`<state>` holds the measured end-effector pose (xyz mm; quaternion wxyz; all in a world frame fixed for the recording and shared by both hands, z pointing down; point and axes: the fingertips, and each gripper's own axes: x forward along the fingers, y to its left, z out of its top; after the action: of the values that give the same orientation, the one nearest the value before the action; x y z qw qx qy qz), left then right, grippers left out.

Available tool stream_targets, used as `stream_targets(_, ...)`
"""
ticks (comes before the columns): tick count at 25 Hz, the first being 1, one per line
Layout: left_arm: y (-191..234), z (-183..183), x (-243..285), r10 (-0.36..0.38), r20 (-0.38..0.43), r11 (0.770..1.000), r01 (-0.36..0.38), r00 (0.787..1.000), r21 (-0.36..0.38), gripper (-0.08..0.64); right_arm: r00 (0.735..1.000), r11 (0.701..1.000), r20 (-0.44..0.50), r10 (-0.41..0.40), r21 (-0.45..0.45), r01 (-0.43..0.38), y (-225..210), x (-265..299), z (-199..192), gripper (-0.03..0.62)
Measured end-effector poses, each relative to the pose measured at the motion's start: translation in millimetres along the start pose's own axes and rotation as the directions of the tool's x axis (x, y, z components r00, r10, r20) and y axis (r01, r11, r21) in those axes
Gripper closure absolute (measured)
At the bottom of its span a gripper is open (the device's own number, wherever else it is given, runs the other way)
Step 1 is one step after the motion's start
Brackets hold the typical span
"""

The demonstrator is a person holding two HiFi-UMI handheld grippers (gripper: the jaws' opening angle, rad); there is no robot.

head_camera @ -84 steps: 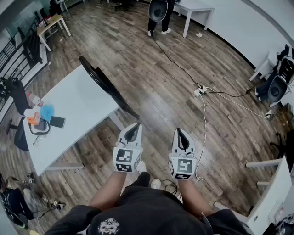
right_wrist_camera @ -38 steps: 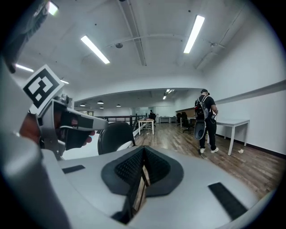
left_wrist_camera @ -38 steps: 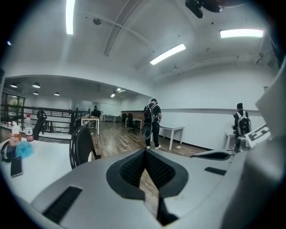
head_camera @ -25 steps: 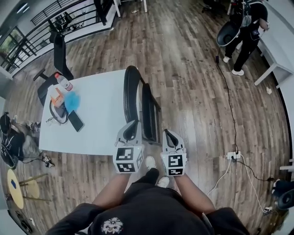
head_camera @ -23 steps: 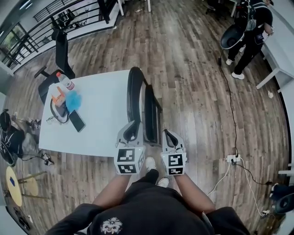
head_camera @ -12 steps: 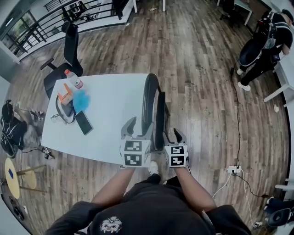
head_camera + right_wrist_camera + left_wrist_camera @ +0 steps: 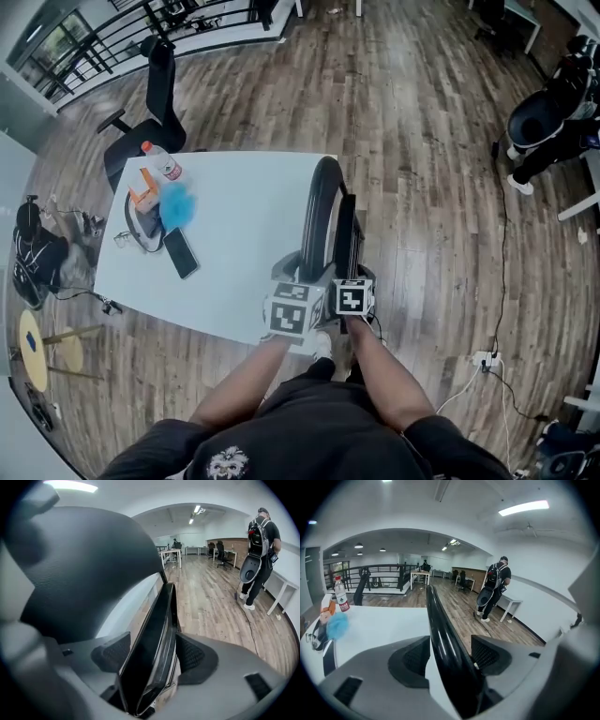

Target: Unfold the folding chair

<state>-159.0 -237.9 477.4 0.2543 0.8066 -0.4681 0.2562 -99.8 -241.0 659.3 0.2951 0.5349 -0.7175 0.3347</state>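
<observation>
- Folding chair (image 7: 325, 211): folded, upright against the edge of the white table (image 7: 225, 253); glossy black curved back hoop, flat matte seat slab.
- Your left gripper (image 7: 451, 654): jaws just opened wide, ribbed pads straddle the hoop, no clamp.
- Your right gripper (image 7: 152, 656): jaws just opening, seat slab between the pads, not gripped.

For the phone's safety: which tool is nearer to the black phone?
Left. Both tools' jaws have just been opening: the left tool straddles the chair back, right of the phone; the right tool, around the seat, is farther right.
</observation>
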Motion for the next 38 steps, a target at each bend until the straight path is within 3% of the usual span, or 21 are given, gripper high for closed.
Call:
stream_targets(6,-11,-10,9,-0.050,-0.056,0.998,0.047,0.997,-0.048,0.296,0.995,0.996,-0.096,-0.007,-0.085,-0.001,4,31,-6,0.304)
stream_targets(15,-16,-17,13,-0.052,-0.076,0.998,0.048,0.996,-0.050,0.296,0.991,0.998,-0.122,0.049,-0.025,-0.052,1,42,-16,0.304)
stream_targets(20,-13,-13,12,-0.052,-0.075,0.997,0.048,0.996,-0.053,0.298,0.997,0.999,-0.066,0.036,-0.021,-0.037,-12,30,-10,0.304)
stream_targets(28,-35,-10,14,-0.115,-0.057,0.991,0.110,0.992,-0.075,0.308,0.996,0.995,-0.033,0.086,0.046,-0.085,-58,14,-21,0.304)
stream_targets(34,-42,-15,27,-0.040,-0.089,0.998,0.035,0.995,-0.055,0.308,0.991,0.987,-0.006,0.134,0.091,-0.133,-119,0,-35,0.299)
stream_targets(36,-41,-20,33,-0.021,-0.108,0.997,0.014,0.994,-0.072,0.326,0.974,0.958,0.035,0.223,0.179,-0.225,-142,-6,-40,0.299)
stream_targets(38,-44,-25,37,-0.001,-0.129,0.997,-0.009,0.992,-0.076,0.330,0.923,0.860,0.129,0.363,0.334,-0.385,-158,-12,-43,0.288)
